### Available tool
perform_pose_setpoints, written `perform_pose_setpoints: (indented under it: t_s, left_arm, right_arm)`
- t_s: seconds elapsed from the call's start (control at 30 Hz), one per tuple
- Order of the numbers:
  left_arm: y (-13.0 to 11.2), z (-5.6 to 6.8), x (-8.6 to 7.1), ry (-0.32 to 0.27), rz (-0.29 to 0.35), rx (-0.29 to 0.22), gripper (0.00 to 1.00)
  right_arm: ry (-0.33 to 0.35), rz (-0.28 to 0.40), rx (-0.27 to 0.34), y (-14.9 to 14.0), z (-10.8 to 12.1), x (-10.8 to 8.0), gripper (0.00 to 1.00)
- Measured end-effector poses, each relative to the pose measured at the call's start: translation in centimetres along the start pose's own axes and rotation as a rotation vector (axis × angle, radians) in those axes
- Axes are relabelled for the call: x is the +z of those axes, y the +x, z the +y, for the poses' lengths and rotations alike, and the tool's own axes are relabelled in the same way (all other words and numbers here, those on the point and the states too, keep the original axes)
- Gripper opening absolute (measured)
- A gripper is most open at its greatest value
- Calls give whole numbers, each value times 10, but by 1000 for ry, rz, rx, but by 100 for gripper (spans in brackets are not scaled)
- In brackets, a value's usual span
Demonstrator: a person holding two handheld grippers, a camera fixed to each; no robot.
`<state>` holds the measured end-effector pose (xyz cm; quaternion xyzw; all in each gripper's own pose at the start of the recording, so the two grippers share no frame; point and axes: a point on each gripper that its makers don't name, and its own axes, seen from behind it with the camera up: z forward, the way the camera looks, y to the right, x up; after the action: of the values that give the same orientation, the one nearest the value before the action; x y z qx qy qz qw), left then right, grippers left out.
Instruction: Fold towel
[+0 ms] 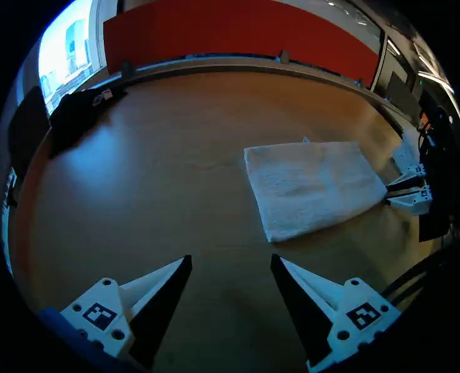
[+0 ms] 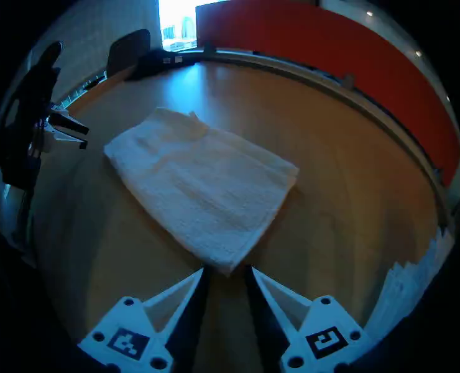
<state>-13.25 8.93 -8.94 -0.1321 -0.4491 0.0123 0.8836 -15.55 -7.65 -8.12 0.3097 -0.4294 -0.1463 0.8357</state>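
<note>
while left tongs (image 1: 230,257) gape wide, right tongs (image 2: 227,269) sit narrowly apart at the towel (image 2: 199,186) corner.

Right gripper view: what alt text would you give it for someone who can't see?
A folded white towel lies on a wooden table, its near corner between the open fingertips of the right gripper. The left gripper is at the far left, and a red panel runs behind the table.

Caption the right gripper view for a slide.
Folded white towel on a wooden table, its near corner between the parted fingers of the right gripper.
</note>
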Motion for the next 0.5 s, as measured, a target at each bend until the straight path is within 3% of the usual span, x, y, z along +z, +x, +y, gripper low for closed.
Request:
perform_pose_setpoints:
  t_s: [0.23, 0.5]
  left_arm:
    - [-1, -1, -1, -3, -1, 2, 94]
    - [-1, -1, -2, -5, -1, 4, 94]
  right_arm:
    - [8, -3, 11, -1, -3, -1, 5]
    - [16, 11, 28, 3, -8, -2, 5]
